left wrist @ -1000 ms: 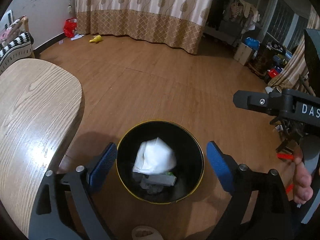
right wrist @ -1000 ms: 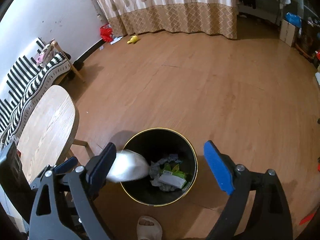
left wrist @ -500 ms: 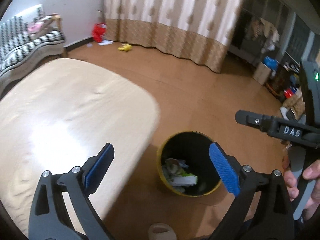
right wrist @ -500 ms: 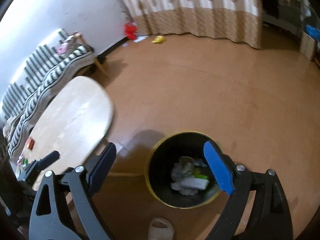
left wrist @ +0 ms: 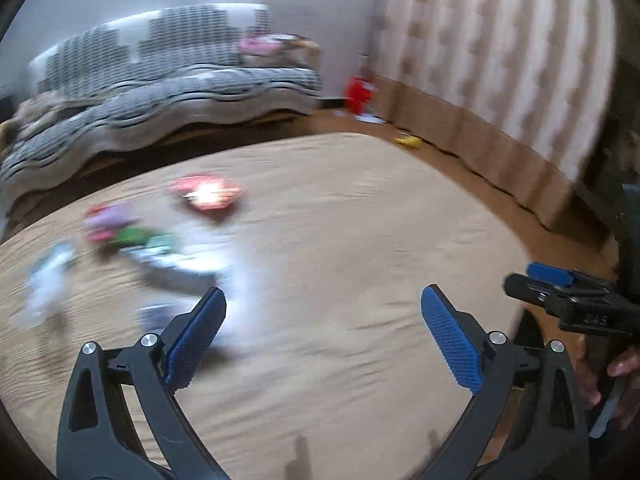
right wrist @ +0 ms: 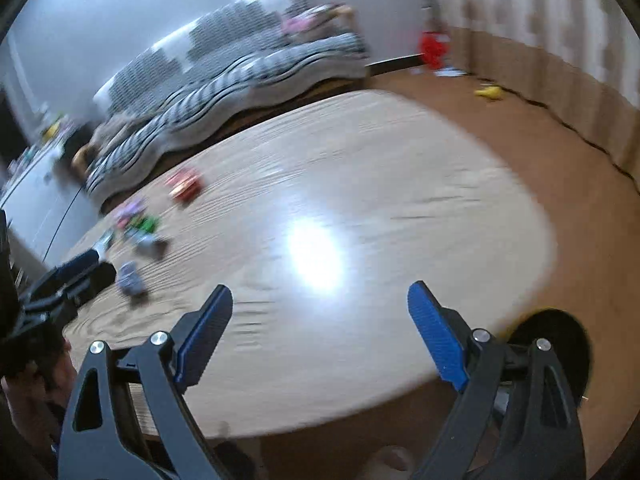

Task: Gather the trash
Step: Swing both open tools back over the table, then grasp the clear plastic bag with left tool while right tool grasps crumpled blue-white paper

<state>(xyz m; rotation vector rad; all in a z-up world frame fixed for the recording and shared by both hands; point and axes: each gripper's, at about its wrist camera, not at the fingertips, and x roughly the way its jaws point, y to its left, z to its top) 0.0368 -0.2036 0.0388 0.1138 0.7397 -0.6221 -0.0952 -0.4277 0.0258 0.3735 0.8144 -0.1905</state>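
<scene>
Blurred trash lies on the far left part of the light wooden table (left wrist: 360, 220): a red wrapper (left wrist: 206, 196), purple and green wrappers (left wrist: 124, 232) and pale scraps (left wrist: 48, 280). My left gripper (left wrist: 322, 328) hangs open above the table with nothing between its blue pads. My right gripper (right wrist: 320, 328) is also open and empty, over the table's near edge. In the right wrist view the red wrapper (right wrist: 185, 184) and a crumpled grey piece (right wrist: 130, 278) lie to the left. The black trash bin (right wrist: 556, 344) stands on the floor at lower right, partly hidden by a finger.
A striped sofa (left wrist: 160, 92) runs behind the table. A red bag (left wrist: 360, 92) and a yellow toy (left wrist: 408, 141) lie on the brown floor by the curtain (left wrist: 500, 60). A hand holds the right gripper (left wrist: 532, 280) at the left view's right edge.
Both views have swung away from the bin on the floor and up onto the tabletop. The white wad seen over the bin is gone from view. Both grippers stay open.
</scene>
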